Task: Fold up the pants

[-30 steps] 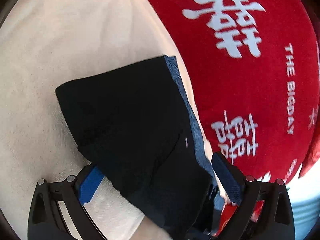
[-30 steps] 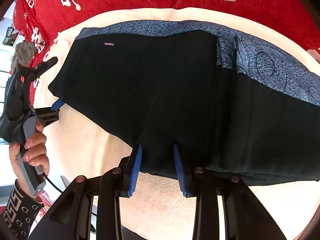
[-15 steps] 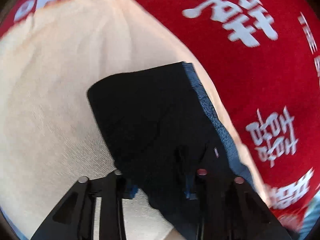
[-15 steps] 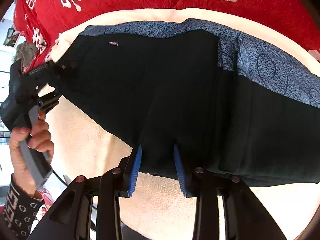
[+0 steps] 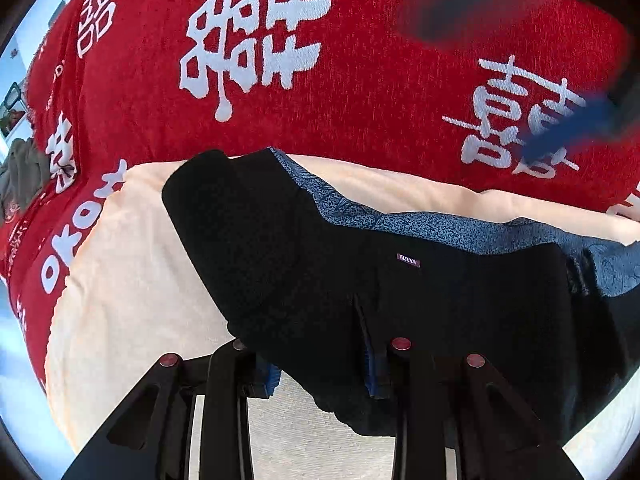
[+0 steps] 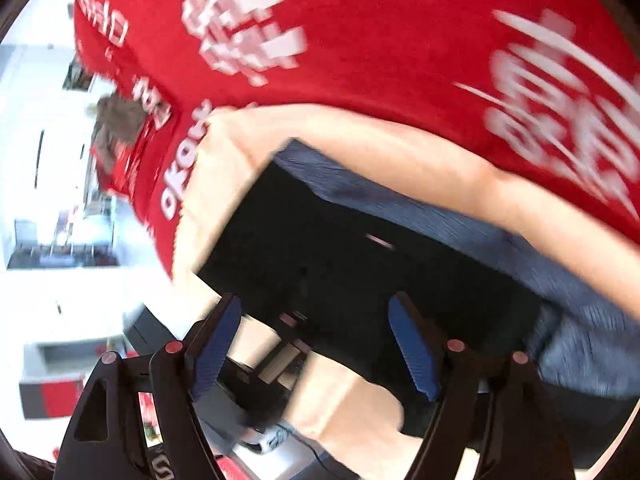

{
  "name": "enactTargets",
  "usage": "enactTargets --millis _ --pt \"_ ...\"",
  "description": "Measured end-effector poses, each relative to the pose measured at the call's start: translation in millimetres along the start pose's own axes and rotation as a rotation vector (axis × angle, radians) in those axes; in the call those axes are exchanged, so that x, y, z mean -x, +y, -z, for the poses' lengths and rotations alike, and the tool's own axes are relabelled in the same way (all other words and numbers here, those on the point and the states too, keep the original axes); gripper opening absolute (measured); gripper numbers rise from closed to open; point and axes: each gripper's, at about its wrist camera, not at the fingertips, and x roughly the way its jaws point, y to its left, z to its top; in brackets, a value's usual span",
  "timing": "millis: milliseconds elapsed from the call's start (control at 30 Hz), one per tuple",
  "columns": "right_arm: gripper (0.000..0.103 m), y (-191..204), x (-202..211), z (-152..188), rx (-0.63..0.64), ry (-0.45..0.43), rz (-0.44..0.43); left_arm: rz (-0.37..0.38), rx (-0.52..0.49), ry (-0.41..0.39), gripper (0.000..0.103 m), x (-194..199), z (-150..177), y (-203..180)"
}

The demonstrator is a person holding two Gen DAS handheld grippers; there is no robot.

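Observation:
Black pants [image 5: 360, 280] with a blue patterned waistband [image 5: 400, 224] lie on a cream towel [image 5: 132, 280]. My left gripper [image 5: 320, 368] is shut on their near edge, and the black cloth drapes over its fingers. In the right wrist view, which is blurred, the pants [image 6: 360, 272] lie beyond my right gripper [image 6: 314, 348]. Its jaws are opening, with the blue pads [image 6: 412, 352] wide apart and pressing on nothing. One blurred blue pad [image 5: 568, 136] of that gripper shows high at the right in the left wrist view.
A red blanket [image 5: 360, 80] with white characters lies under the towel and fills the far side. A grey-brown cloth [image 6: 120, 120] sits at its left edge. Beyond that edge are white room furnishings [image 6: 60, 240].
My left gripper has shut on the pants' edge, rolled and risen. My right gripper has let go of the pants, spread its pads and swung up and away.

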Motion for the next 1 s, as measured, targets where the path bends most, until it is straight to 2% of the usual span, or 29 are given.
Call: enactTargets --millis 100,167,300,433,467,500,533,567,667,867,1000 --pt "0.081 37 -21 -27 0.121 0.058 0.055 -0.006 -0.019 0.003 0.032 0 3 1" --pt "0.081 55 -47 -41 0.161 0.156 0.079 -0.017 -0.038 0.000 0.032 1 5 -2" --pt "0.081 69 -94 -58 0.165 0.301 0.143 -0.038 -0.081 -0.018 0.033 8 6 -11" --pt "0.081 66 -127 -56 0.207 0.409 0.268 -0.049 -0.102 -0.032 0.033 13 6 -16" --pt "0.068 64 -128 -55 0.214 0.413 0.276 -0.049 -0.102 -0.031 0.033 13 5 -17" --pt "0.048 62 -127 -53 0.215 0.420 0.280 -0.047 -0.101 -0.022 0.033 12 4 -17" --pt "0.022 57 -121 -51 0.212 0.396 0.272 -0.035 -0.098 -0.012 0.033 13 4 -18" --pt "0.020 53 -115 -49 0.208 0.367 0.270 -0.030 -0.099 -0.017 0.033 15 4 -19" --pt "0.018 41 -85 -37 0.170 0.271 0.173 -0.013 -0.131 -0.039 0.033 31 0 -31" --pt "0.018 11 -5 1 0.084 0.085 -0.003 0.098 -0.142 -0.059 0.033 77 -21 -59" --pt "0.019 -18 60 38 0.027 -0.058 -0.104 0.178 -0.183 -0.084 0.033 113 -35 -96"
